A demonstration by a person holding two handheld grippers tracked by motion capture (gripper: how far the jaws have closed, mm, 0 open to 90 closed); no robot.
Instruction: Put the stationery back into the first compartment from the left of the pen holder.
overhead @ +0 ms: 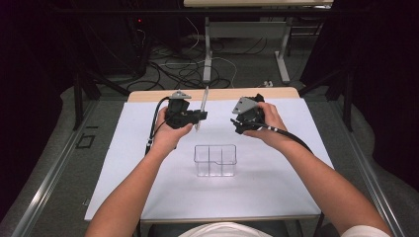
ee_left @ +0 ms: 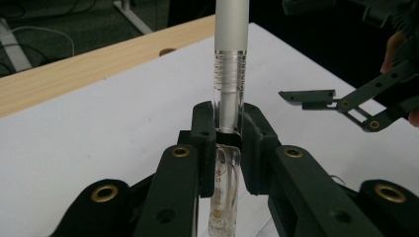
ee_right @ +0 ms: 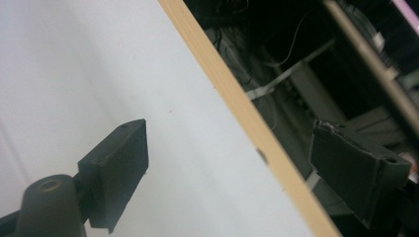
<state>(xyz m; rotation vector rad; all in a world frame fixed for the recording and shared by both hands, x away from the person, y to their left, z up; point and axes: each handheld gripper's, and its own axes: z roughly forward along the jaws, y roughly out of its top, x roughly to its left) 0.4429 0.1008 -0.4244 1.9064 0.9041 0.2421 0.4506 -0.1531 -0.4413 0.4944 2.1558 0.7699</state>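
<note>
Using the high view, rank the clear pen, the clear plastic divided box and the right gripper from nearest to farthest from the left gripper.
1. Clear pen: clamped in the left gripper, upright.
2. Right gripper: across to its right, jaws open.
3. Clear plastic divided box: nearer the person, mid-table; a close call with the right gripper.

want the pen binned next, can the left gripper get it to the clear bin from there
Probably yes. The left gripper holds the pen over the table, and the clear bin sits open-topped just nearer the person, with nothing between.

Bright overhead light on white table [overhead: 148, 197], surroundings dark; pics soft, right gripper view prob. blurred up close.
</note>
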